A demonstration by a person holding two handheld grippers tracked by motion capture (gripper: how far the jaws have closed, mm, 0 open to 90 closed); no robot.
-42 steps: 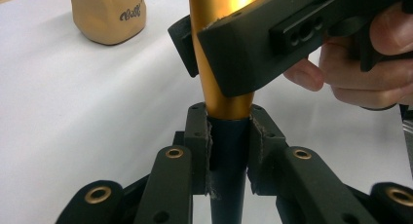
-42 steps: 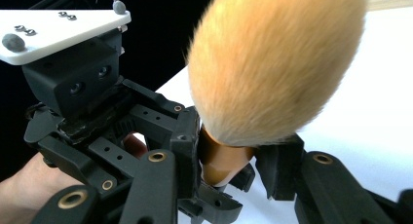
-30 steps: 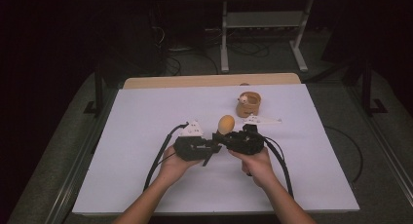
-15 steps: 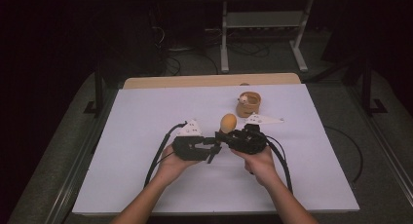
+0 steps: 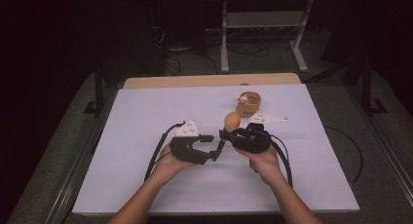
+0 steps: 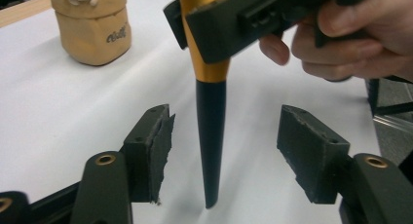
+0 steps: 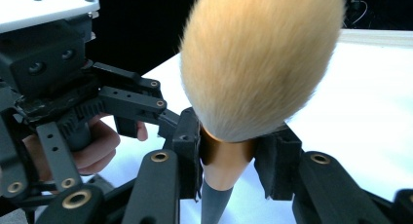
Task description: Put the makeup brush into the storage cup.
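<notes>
Compared with a second ago, the big change is the left gripper: its jaws were pinched on the brush handle and have just been opening, so now they stand spread on either side of the handle with a gap on both sides, pads clear of it. Both hands sit pretty much where they were, near the middle of the white table.

The makeup brush has a fat, egg-shaped head of soft tan bristles, a shiny gold metal collar below it, and a slim black handle that tapers to a blunt tip. It's upright, bristles up, handle tip hanging just above the table between the left gripper's jaws. In the high view it shows as a small orange blob between the two grippers.

The right gripper is doing the holding: its jaws are pressed in on the gold collar right under the bristles, with the foam-like black pads snug against both sides.

Further back on the table there's a small round tan fabric pouch, soft and a bit slouchy, with writing on its side and something pale poking out the top. It's well apart from the brush.
</notes>
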